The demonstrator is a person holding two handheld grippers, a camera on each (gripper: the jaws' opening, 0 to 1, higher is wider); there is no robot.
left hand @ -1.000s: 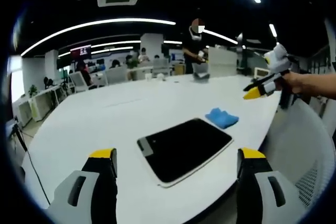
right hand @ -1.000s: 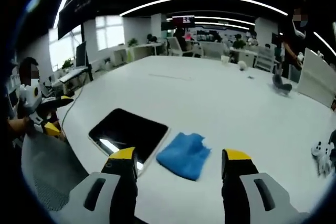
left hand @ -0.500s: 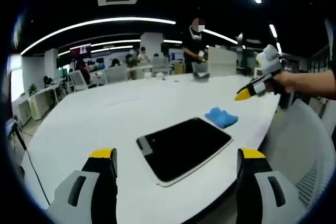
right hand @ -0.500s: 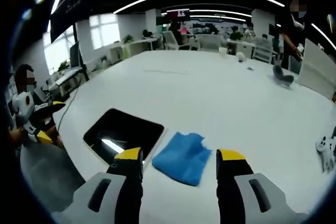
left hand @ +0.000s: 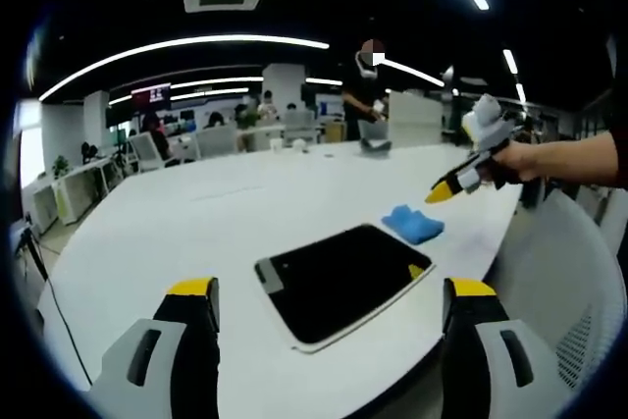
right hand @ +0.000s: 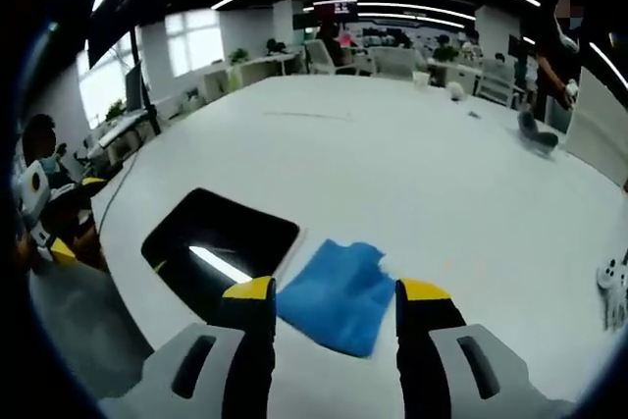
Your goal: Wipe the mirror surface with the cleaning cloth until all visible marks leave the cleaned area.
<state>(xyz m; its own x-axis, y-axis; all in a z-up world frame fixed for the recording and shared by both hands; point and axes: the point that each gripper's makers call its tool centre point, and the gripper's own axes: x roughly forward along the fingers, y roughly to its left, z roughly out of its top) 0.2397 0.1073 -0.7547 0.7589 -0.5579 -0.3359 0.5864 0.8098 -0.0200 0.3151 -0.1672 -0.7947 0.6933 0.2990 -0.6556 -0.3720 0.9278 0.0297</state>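
Cloth: the blue cleaning cloth [right hand: 337, 288] lies loosely crumpled on the white table [right hand: 412, 174], just beside the mirror's far short edge; it also shows in the left gripper view [left hand: 412, 224].
Mirror: the dark, flat mirror [left hand: 341, 278] with a pale rim lies near the table's edge, between the cloth and the left gripper.
Handling: the cloth looks soft, light and limp, so it should bunch under a pinch; a raised fold near its middle seems the best hold. The mirror is likely rigid, slick and fragile, so press lightly.
Right gripper [right hand: 334, 301]: jaws spread, empty, straddling the cloth from above.
Left gripper [left hand: 331, 296]: jaws spread wide, empty, short of the mirror's near edge.
Change: the right gripper has come closer to the cloth than a second ago; cloth and mirror lie as before.
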